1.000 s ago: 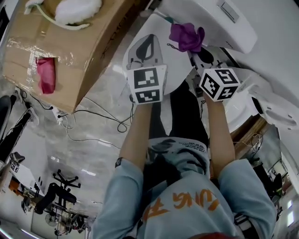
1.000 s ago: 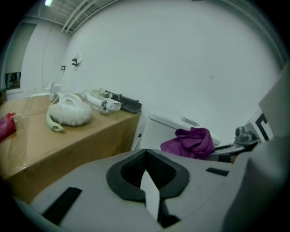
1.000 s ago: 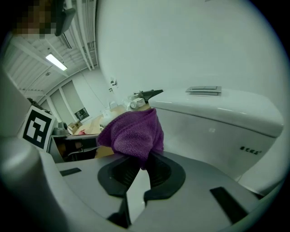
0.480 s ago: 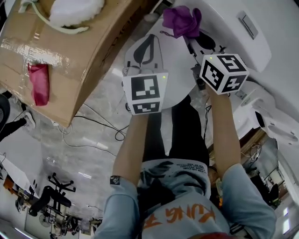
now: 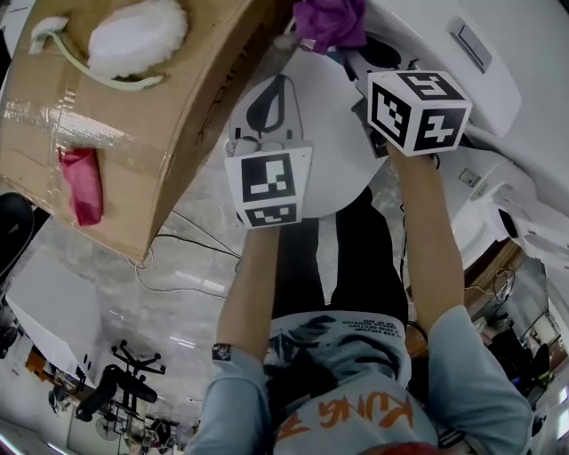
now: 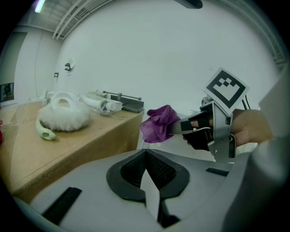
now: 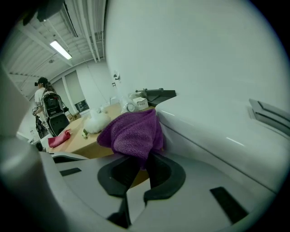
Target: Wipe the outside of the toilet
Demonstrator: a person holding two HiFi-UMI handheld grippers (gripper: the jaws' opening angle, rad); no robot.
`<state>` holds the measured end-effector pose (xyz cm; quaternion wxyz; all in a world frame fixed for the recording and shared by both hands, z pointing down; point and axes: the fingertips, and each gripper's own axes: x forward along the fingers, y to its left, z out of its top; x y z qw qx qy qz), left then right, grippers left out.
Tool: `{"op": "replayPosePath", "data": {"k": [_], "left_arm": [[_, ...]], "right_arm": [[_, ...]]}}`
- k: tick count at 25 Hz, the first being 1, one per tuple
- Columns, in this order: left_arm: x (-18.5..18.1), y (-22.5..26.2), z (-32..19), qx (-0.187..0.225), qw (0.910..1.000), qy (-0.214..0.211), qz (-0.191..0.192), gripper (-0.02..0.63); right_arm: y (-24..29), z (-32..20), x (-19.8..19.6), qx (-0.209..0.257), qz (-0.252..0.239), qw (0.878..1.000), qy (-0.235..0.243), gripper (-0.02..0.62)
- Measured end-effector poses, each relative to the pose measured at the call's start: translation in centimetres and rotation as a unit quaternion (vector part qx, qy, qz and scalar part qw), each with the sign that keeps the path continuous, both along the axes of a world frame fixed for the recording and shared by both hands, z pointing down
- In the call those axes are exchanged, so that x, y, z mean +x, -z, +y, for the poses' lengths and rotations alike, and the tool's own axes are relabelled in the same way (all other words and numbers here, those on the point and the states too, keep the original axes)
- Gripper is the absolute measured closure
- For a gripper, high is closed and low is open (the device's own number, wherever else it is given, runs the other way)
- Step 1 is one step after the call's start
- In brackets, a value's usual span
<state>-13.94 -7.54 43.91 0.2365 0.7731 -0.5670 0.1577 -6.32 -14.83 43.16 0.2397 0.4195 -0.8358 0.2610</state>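
Note:
The white toilet fills the upper right of the head view, with its lid and its tank. My right gripper is shut on a purple cloth at the tank's left end, by the box edge. In the right gripper view the cloth bunches out of the jaws of the right gripper against the tank's white side. My left gripper hovers over the lid, shut and holding nothing. The left gripper view shows the cloth just ahead of the left gripper.
A large cardboard box stands close to the toilet's left side, carrying a white fluffy brush and a red cloth. Cables trail over the glossy floor. A person stands far off in the right gripper view.
My right gripper has carried the purple cloth up the view and to the left, from over the lid to the tank's end by the box. The left gripper has drifted slightly toward me.

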Motion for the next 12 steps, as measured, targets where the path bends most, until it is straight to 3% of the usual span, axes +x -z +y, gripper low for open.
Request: {"op": "replayPosePath", "data": {"k": [12], "left_arm": [[1.8,-0.9,0.2,-0.014,0.9997,-0.011,0.016,0.588]], "right_arm": [[1.3,-1.1,4.0,0.028,-0.032,0.995,-0.089,0.544]]}}
